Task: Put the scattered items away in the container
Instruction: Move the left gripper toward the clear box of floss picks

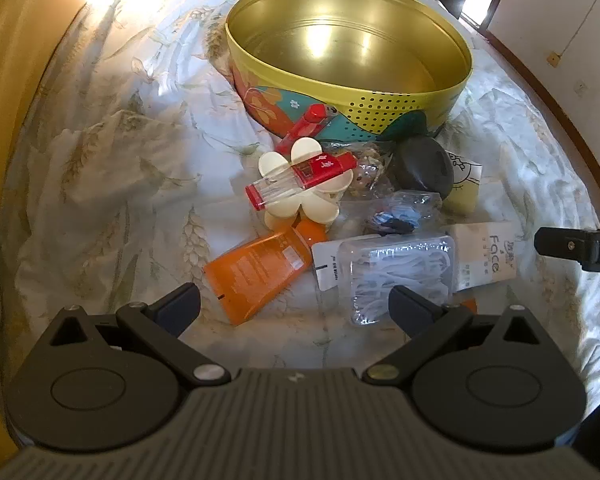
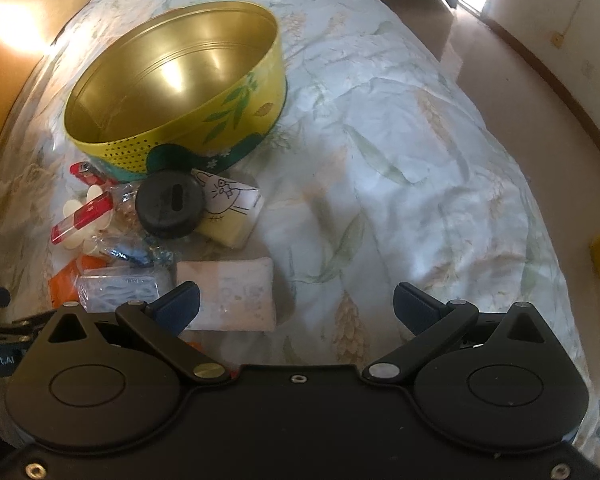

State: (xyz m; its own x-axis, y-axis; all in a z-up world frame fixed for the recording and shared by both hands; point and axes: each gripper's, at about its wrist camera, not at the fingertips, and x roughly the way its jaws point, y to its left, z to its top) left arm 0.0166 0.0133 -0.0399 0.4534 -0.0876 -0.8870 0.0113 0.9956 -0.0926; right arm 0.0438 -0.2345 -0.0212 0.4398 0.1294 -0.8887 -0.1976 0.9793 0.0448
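An open yellow round tin (image 1: 452, 92) with a gold inside stands on the bed; it also shows in the right wrist view (image 2: 260, 104). In front of it lies a pile: an orange tube (image 1: 256, 270), a clear box of floss picks (image 1: 396, 272), a white "Face" tube (image 1: 488, 254), a cream flower clip (image 1: 300, 204), a red-capped clear vial (image 1: 296, 180), a red lighter (image 1: 308, 122), a black round disc (image 1: 420, 168). My left gripper (image 1: 296, 304) is open and empty just short of the orange tube and floss box. My right gripper (image 2: 296, 306) is open and empty, beside the white tube (image 2: 236, 296).
The bed has a crumpled floral sheet (image 2: 420, 160). A yellow headboard (image 1: 8, 80) runs along the left. The floor and wall (image 2: 540, 40) lie past the bed's right edge. The right gripper's finger (image 1: 572, 248) enters the left wrist view. A cartoon-printed pack (image 2: 232, 208) lies by the disc.
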